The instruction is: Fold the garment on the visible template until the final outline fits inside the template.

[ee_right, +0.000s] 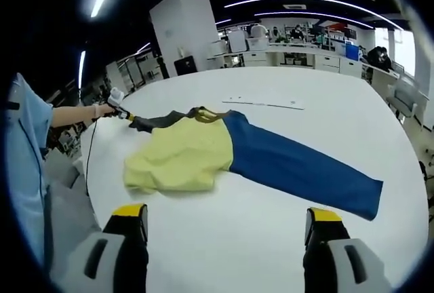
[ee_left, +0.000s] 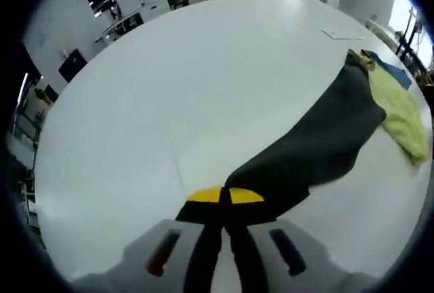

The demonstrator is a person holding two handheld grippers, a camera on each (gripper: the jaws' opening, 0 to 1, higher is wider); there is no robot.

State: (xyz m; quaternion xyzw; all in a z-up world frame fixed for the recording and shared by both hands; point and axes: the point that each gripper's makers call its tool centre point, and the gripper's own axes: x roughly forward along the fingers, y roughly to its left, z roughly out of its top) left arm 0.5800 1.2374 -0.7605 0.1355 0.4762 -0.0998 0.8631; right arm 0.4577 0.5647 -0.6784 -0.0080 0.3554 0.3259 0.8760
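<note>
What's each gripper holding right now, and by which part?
The left gripper pinches the end of the garment's dark grey sleeve. The right gripper is open, holding nothing.

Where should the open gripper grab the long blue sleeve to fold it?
Probably at the far cuff end of the blue sleeve, coming in from the right gripper's own side. That sleeve lies flat and stretched out across the white table, away from the yellow body, so its free end lifts easiest. The left gripper is already shut on the dark sleeve.

no legible text, labels or numbers anywhere
</note>
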